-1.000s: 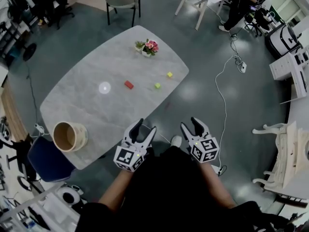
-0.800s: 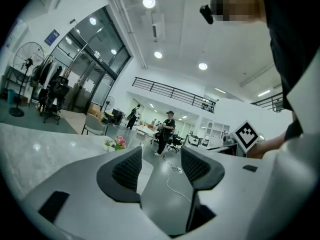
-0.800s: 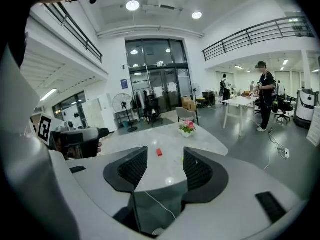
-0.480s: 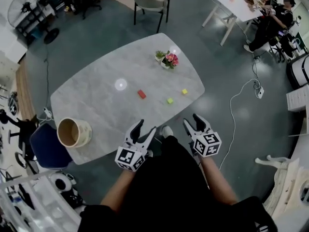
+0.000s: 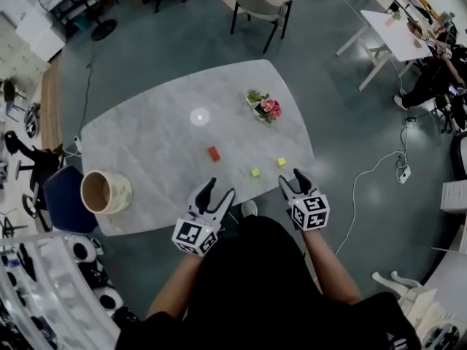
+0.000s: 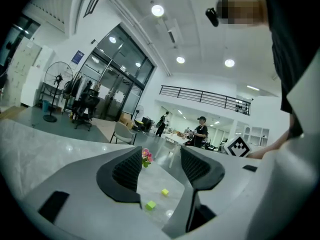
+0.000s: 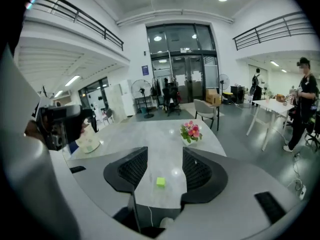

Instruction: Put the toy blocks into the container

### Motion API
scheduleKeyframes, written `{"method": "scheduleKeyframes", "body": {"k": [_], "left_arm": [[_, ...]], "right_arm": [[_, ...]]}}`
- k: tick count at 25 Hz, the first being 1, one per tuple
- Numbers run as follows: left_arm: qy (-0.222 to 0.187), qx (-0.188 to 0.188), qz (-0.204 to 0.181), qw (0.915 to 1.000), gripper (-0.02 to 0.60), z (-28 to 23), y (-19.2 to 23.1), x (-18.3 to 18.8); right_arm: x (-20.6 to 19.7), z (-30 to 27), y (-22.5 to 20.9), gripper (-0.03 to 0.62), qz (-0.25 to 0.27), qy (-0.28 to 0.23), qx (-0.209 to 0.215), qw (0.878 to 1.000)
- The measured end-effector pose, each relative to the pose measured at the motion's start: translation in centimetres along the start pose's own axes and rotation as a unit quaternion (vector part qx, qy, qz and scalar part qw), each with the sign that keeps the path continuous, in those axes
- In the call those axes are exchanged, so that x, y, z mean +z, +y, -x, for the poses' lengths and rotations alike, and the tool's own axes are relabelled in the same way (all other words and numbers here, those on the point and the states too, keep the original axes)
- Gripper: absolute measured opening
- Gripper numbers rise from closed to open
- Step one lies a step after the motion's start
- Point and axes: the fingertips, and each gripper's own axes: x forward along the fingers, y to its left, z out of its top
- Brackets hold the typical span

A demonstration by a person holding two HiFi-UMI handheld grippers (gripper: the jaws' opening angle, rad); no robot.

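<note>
While we hold both at the near edge of the table [image 5: 160, 144], left gripper [image 5: 218, 190] and right gripper [image 5: 292, 179] gape, nothing between their jaws. Red block [image 5: 213, 153], green block [image 5: 255, 172] and yellow block [image 5: 281, 162] lie apart on the tabletop. Container [image 5: 102, 192] stands at the left corner, well apart from them.

Nothing legible is showing anywhere: no words, numbers or brand names. The marker cube [image 5: 195, 237] on the left gripper [image 5: 219, 189] and the marker cube [image 5: 309, 211] on the right gripper [image 5: 292, 180] are carrying only black-and-white square patterns. A small blue sign [image 7: 145, 70] is hanging beside the glass doors [image 7: 182, 54], too small to read
</note>
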Motion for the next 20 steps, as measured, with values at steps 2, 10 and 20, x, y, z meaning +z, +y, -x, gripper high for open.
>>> {"method": "scheduleKeyframes", "body": {"k": [2, 10, 20], "left_arm": [[0.003, 0.019, 0.007, 0.9998, 0.224, -0.7, 0.3, -0.3], [0.024, 0.089, 0.022, 0.9955, 0.224, -2.9, 1.0, -1.5], [0.043, 0.136, 0.035, 0.9892, 0.224, -3.4, 0.9, -3.1]], "right_arm": [[-1.3, -1.8, -1.4, 0.195, 0.005, 0.022, 0.01, 1.0], [-7.1, -7.0, -6.5, 0.195, 0.006, 0.103, 0.032, 0.994], [-13.5, -13.9, -9.8, 0.195, 0.026, 0.172, 0.063, 0.983]]}}
